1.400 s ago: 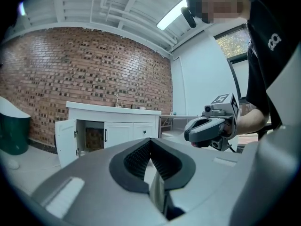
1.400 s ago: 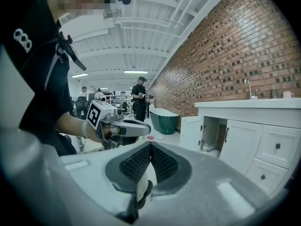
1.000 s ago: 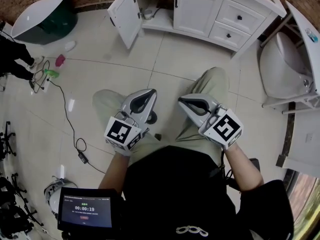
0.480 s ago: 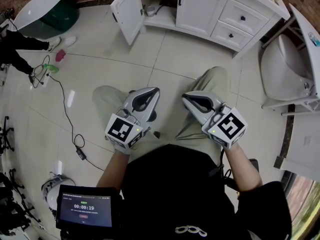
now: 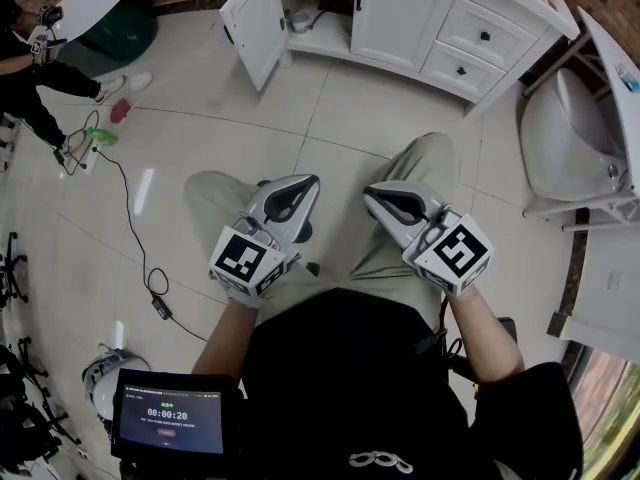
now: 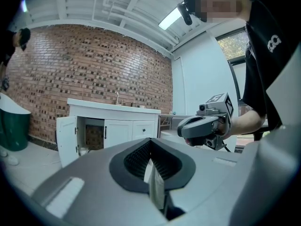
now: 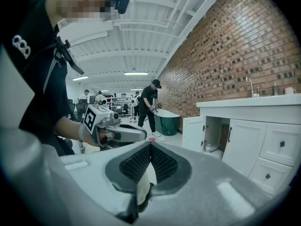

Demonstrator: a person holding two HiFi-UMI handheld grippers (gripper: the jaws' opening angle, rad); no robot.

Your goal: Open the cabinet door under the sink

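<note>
Left tongs (image 5: pixel 303 185) and right tongs (image 5: pixel 372 197) stay closed, empty, well back from the seemingly already-open cabinet door (image 5: pixel 254 24).

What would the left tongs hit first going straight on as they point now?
Left tongs would likely reach the white cabinet, near its closed door; floor between looks free, depth unclear.
</note>
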